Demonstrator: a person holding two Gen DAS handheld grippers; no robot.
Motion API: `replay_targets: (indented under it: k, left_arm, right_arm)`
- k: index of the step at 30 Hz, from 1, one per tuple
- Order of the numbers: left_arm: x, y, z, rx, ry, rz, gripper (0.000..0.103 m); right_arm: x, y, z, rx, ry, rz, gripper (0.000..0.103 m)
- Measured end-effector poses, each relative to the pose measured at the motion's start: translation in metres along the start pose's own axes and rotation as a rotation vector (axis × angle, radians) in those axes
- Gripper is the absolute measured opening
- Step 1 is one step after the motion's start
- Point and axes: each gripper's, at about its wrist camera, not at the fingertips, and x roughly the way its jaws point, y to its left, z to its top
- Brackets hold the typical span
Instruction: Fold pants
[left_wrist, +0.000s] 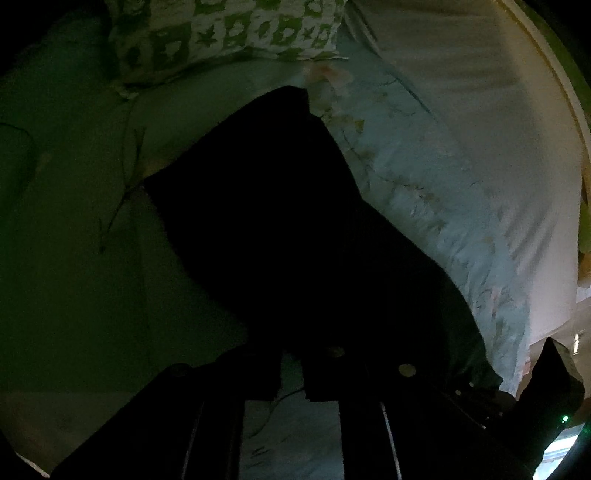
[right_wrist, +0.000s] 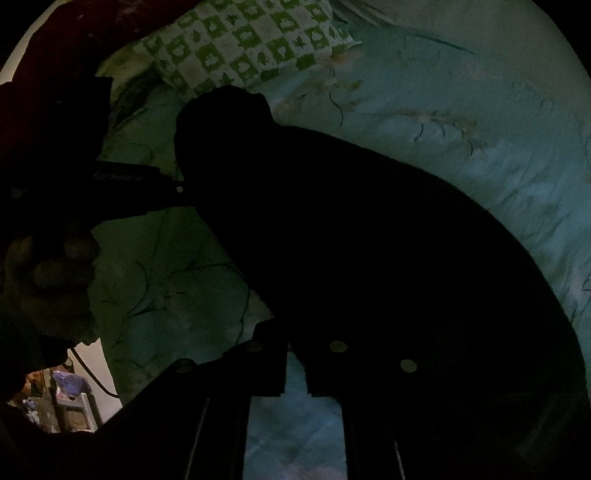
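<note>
Pants (left_wrist: 266, 206) under my fingers: matt black cloth. Sheet (left_wrist: 424, 192): smooth printed cotton-like cloth, slightly creased. Pillow (right_wrist: 243, 48): checked woven cloth. My fingers (right_wrist: 325, 369): matt black plastic.

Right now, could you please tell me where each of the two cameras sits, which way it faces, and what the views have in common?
Left wrist view: sits on the left tongs, facing steeply down at dark pants on a pale floral bedsheet; only the tongs' own fingers show.
Right wrist view: sits on the right tongs, facing steeply down at the pants; the person's other hand shows at the left.
Shared: the pants, the bedsheet and a green-and-white checked pillow.
</note>
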Motion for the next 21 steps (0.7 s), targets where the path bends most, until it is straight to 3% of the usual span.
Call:
replay_targets:
  k: [4, 6, 8, 11, 13, 15, 17, 21]
  left_arm:
    - [-0.009, 0.004, 0.002, -0.005, 0.005, 0.032, 0.018]
    - [-0.015, 0.007, 0.003, -0.014, 0.004, 0.041, 0.024]
    - [-0.022, 0.012, 0.005, -0.031, 0.009, 0.061, 0.041]
    - [-0.031, 0.019, 0.006, -0.06, 0.002, 0.069, 0.045]
    - [-0.034, 0.023, 0.008, -0.085, 0.016, 0.069, 0.055]
    - [-0.033, 0.026, 0.01, -0.107, 0.029, 0.074, 0.059]
    - [-0.03, 0.027, 0.014, -0.118, 0.045, 0.084, 0.067]
    - [-0.018, 0.026, 0.02, -0.119, 0.085, 0.115, 0.07]
  right_arm:
    - [-0.003, 0.0, 0.002, 0.03, 0.017, 0.024, 0.021]
    - [-0.009, 0.0, 0.001, 0.049, -0.001, 0.037, 0.041]
    - [-0.014, -0.001, 0.002, 0.066, -0.021, 0.052, 0.046]
    - [-0.025, -0.006, 0.004, 0.112, -0.056, 0.092, 0.046]
    - [-0.03, -0.011, 0.005, 0.142, -0.078, 0.104, 0.046]
    - [-0.035, -0.019, 0.01, 0.176, -0.102, 0.108, 0.046]
    - [-0.04, -0.027, 0.015, 0.198, -0.125, 0.096, 0.046]
    - [-0.046, -0.049, 0.031, 0.252, -0.163, 0.05, 0.046]
